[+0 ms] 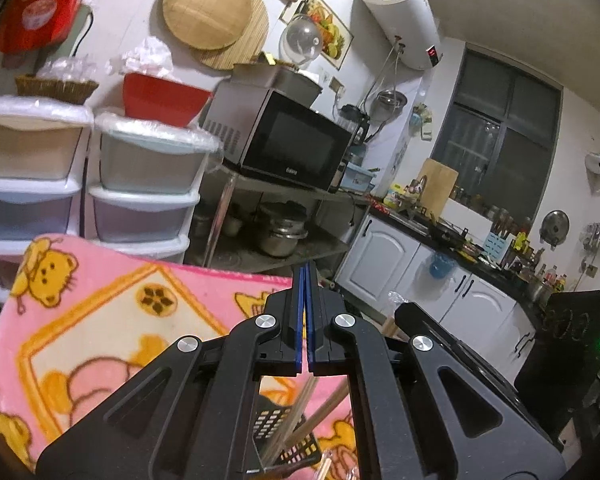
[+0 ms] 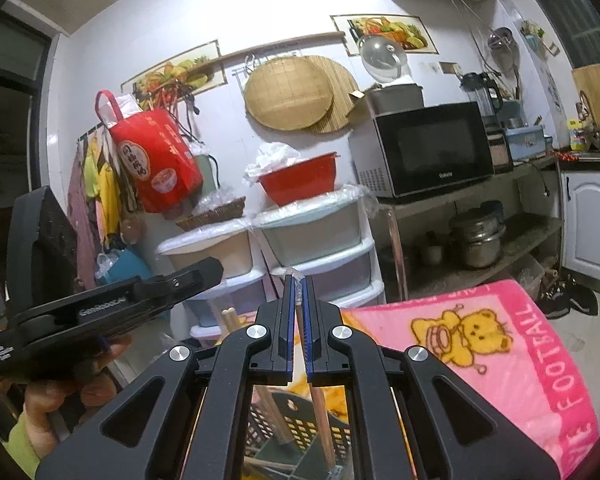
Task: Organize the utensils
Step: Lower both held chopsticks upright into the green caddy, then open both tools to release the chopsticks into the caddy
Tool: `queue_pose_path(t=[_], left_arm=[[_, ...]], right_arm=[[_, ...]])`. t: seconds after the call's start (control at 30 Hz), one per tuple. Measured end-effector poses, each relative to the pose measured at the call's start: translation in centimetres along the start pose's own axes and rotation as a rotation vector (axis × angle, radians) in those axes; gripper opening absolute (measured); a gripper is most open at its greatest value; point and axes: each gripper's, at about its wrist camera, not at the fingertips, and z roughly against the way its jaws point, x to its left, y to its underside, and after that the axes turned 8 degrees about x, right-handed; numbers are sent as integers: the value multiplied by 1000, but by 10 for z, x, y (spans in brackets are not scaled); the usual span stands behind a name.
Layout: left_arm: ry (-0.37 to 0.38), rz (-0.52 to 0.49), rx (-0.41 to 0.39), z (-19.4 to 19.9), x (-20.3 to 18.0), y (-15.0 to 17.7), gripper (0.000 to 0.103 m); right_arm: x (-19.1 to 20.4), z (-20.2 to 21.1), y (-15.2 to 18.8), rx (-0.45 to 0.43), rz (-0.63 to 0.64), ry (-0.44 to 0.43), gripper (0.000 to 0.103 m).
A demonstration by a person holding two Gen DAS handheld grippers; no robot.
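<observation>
Two tools: the right tool (image 2: 298, 300) clamps a wrapped chopstick (image 2: 300, 322) above the basket (image 2: 300, 428) for dropping; the left tool (image 1: 305, 300) is closed, empty.

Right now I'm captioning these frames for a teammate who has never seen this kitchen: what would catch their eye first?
Probably the pink teddy-bear blanket spread over the work surface, below and right of the right gripper, which is shut on a wooden chopstick over a dark perforated basket. Next, the red bag hanging on the wall at upper left, and the black microwave on the metal shelf at right.
</observation>
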Motion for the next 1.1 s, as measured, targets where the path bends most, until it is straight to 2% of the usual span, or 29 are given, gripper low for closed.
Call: queue_pose_path(t=[0.37, 0.6, 1.1], left_arm=[[16, 30, 64, -16, 16, 33, 0], [-3, 15, 94, -18, 20, 46, 0], [-18, -3, 100, -9, 19, 57, 0]], right_arm=[[-10, -10, 23, 24, -21, 19, 4], [-15, -15, 34, 42, -40, 24, 4], [-26, -8, 57, 108, -101, 56, 5]])
